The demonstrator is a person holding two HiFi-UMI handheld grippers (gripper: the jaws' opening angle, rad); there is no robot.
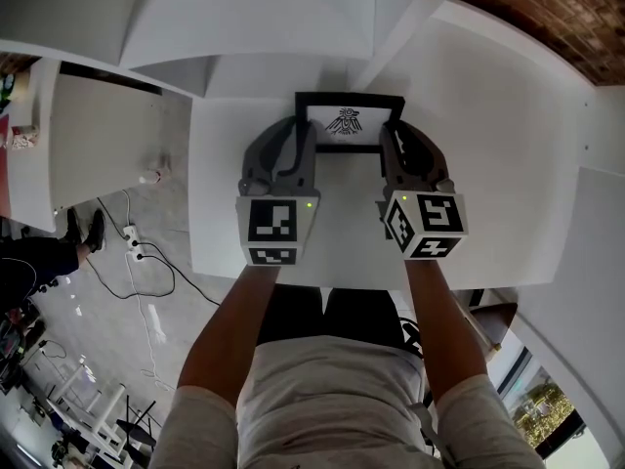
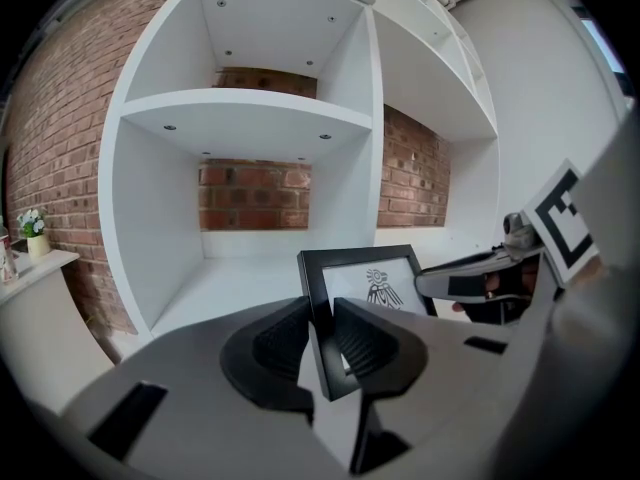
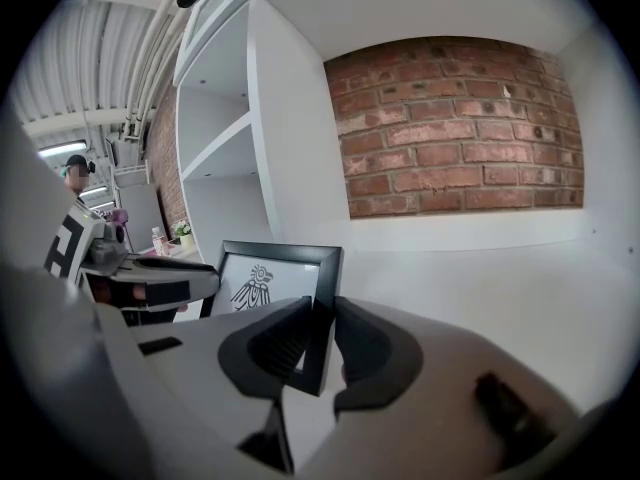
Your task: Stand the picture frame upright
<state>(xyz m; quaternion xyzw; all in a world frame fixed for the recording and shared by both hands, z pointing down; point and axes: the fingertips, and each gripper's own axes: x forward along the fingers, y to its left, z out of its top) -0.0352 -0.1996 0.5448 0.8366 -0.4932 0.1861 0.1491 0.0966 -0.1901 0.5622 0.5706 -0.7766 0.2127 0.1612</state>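
The black picture frame [image 1: 350, 120] with a bird print is lifted off its back above the white shelf surface [image 1: 234, 164], print facing me and top leaning away. My left gripper [image 1: 303, 133] is shut on its left edge. In the left gripper view the frame [image 2: 375, 273] sits squeezed between that gripper's [image 2: 322, 330] dark pads. My right gripper [image 1: 389, 137] is shut on the right edge, and the right gripper view shows the frame [image 3: 262, 280] clamped in the right gripper [image 3: 322, 333]. Each gripper view also shows the other gripper across the frame: the right one [image 2: 478, 283] and the left one [image 3: 150, 273].
White shelf compartments with a brick back wall [image 3: 450, 118] rise behind the frame. An upright divider [image 2: 375, 148] stands just behind its left part. Left of the shelf lies grey floor with cables and a power strip [image 1: 132, 237]. A small potted plant [image 2: 35, 230] stands far left.
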